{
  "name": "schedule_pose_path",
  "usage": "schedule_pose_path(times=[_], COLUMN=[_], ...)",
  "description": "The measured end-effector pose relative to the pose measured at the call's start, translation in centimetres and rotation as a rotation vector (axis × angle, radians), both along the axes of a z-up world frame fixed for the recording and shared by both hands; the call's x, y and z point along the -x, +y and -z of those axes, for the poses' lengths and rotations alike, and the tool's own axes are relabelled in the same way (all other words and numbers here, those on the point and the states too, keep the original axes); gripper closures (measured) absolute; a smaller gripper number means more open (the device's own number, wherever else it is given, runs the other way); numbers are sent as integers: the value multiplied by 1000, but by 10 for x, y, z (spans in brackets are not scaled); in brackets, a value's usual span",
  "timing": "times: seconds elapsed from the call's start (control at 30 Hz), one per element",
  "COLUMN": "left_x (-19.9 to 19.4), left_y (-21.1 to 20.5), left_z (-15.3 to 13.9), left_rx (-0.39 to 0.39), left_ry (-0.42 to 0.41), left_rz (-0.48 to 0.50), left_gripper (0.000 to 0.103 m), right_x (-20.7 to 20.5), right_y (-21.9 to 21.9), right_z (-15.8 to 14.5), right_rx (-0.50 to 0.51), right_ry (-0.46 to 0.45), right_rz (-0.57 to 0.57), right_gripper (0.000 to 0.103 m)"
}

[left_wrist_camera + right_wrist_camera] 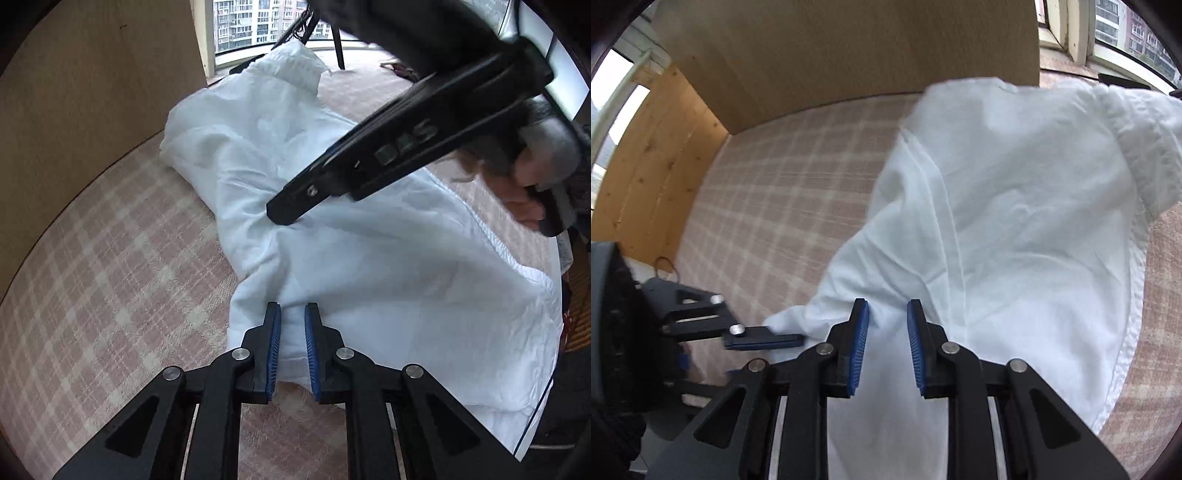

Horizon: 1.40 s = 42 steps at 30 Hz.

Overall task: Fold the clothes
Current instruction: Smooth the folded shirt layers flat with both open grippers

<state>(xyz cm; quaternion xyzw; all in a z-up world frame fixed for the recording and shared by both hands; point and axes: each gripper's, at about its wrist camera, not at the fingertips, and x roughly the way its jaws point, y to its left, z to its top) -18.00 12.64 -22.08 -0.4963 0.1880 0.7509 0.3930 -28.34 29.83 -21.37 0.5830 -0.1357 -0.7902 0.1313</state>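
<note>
Left claw [292, 350] astride shirt [369, 266] edge

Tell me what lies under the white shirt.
The white shirt lies on a pink plaid blanket, visible around it. Whatever sits directly beneath the cloth is covered and cannot be seen.

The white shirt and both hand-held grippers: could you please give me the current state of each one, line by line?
White shirt: unfolded, crumpled, lying on the plaid bed cover, collar end toward the window.
Left hand-held gripper: open, fingers either side of a fold at the shirt's edge, not clamped.
Right hand-held gripper: open, fingers straddling shirt fabric, not clamped.
</note>
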Motion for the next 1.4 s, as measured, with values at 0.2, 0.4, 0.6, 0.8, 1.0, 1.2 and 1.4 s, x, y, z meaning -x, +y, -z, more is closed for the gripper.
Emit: schedule_pose_path(times=[0.2, 0.4, 0.6, 0.8, 1.0, 1.2, 1.4], left_x=[-14, -58, -136, -200, -224, -231, -204], left_y=[-9, -49, -64, -4, 7, -5, 47], left_z=[-19, -72, -103, -49, -1, -30, -39], left_rx=[35, -29, -57, -89, 33, 2, -83], left_ry=[30, 47, 49, -95, -113, -80, -55], left_rz=[-15, -47, -65, -21, -93, -172, -145], left_gripper=[88, 82, 68, 67, 68, 69, 64], right_x=[-38, -166, -269, -274, -283, -294, -224], right_y=[35, 62, 69, 31, 18, 29, 18], right_z=[-43, -120, -129, -41, 16, 0, -9], right_rx=[113, 259, 285, 238, 219, 250, 216], right_ry=[45, 147, 181, 50, -57, -54, 9], right_rz=[121, 189, 194, 116, 108, 90, 58], right_gripper=[84, 83, 75, 75, 79, 79, 80])
